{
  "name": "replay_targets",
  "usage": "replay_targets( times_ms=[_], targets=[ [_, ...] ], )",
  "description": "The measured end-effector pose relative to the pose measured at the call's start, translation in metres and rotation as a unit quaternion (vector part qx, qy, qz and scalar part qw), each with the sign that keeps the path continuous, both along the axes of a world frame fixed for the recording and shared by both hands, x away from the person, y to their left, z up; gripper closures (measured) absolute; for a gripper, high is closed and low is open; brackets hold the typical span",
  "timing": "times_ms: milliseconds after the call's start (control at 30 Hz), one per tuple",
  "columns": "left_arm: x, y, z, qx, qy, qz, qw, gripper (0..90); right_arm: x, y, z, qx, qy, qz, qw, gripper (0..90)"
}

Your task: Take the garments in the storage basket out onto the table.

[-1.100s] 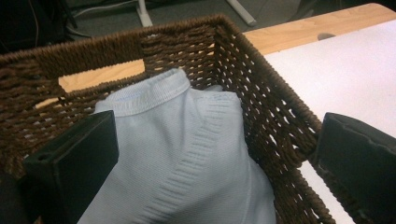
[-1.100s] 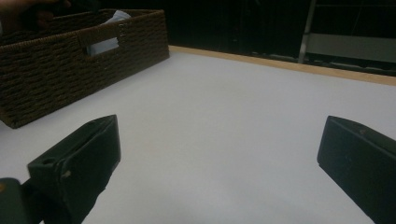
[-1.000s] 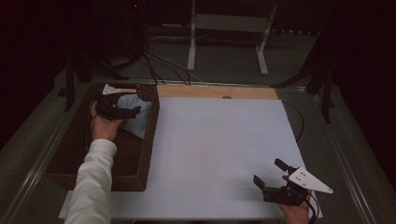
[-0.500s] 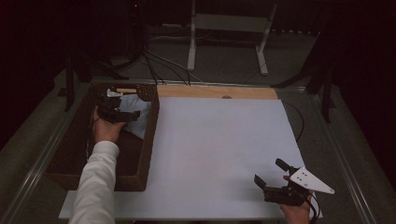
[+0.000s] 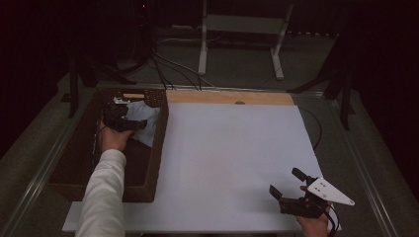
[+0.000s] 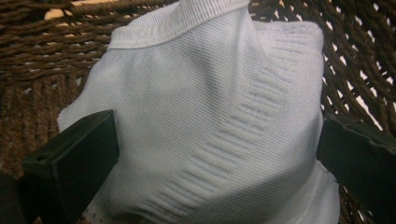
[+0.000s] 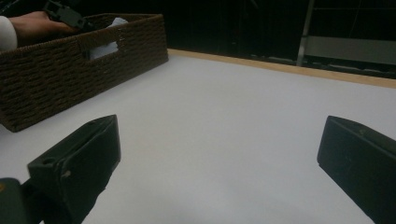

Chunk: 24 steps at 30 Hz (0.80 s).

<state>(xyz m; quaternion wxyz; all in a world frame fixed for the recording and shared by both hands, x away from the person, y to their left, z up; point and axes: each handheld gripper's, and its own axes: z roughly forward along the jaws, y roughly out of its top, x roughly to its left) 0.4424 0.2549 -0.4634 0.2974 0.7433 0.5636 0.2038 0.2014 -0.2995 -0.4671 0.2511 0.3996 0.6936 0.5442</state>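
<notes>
A white knitted garment lies in the far right corner of a dark wicker basket at the table's left. My left gripper reaches into the basket, open, its jaws spread wide on either side of the garment, close over the cloth. Whether the jaws touch it I cannot tell. My right gripper rests low over the white table top near the front right corner, open with nothing between its jaws.
The basket stands far off to the left in the right gripper view, with a handle slot in its side. A wooden strip runs along the table's far edge. Beyond it a white stand and cables lie on the dark floor.
The left gripper has shifted a little deeper over the garment in the basket. The right gripper has stayed nearly still.
</notes>
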Motion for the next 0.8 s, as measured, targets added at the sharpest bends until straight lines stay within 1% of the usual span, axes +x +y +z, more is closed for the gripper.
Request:
replay_targets(
  times_ms=[133,200,367,400,467,533,567,600,700,767,800],
  targets=[
    [0.002,-0.001,-0.005,0.003,0.01,-0.006,0.9999,0.0,0.0,0.0,0.0,-0.001,0.0,0.0,1.0,0.0],
    [0.002,-0.002,-0.007,0.006,0.018,-0.008,0.9998,0.0,0.0,0.0,0.0,-0.001,0.0,0.0,1.0,0.0],
    [0.004,-0.003,-0.01,0.008,0.042,0.001,0.9991,0.0,0.0,0.0,0.0,-0.001,0.001,0.0,1.0,0.0],
    [0.005,-0.003,-0.011,0.012,0.048,0.001,0.9988,0.0,0.0,0.0,0.0,-0.001,0.001,-0.001,1.0,0.0],
    [0.006,-0.006,-0.013,0.02,0.06,0.012,0.9979,0.1,0.0,0.0,-0.001,-0.001,0.002,-0.002,1.0,0.0],
    [0.007,-0.008,-0.014,0.032,0.084,0.025,0.9957,0.1,0.0,0.0,-0.001,-0.001,0.001,-0.002,1.0,0.0],
    [0.007,-0.01,-0.014,0.039,0.089,0.026,0.995,0.3,0.0,0.0,-0.001,-0.001,0.001,-0.002,1.0,0.0],
    [0.007,-0.011,-0.014,0.046,0.09,0.027,0.9945,1.2,0.0,0.0,0.0,-0.001,0.001,-0.002,1.0,0.0],
    [0.006,-0.013,-0.014,0.057,0.094,0.027,0.9936,5.0,0.0,0.0,0.0,-0.002,0.001,-0.003,1.0,0.0],
    [0.006,-0.014,-0.014,0.065,0.097,0.025,0.9928,9.6,0.0,-0.001,0.0,-0.002,0.001,-0.003,1.0,0.0],
    [0.005,-0.014,-0.013,0.069,0.097,0.024,0.9926,13.5,0.0,-0.001,0.0,-0.002,0.001,-0.003,1.0,0.0]
  ],
)
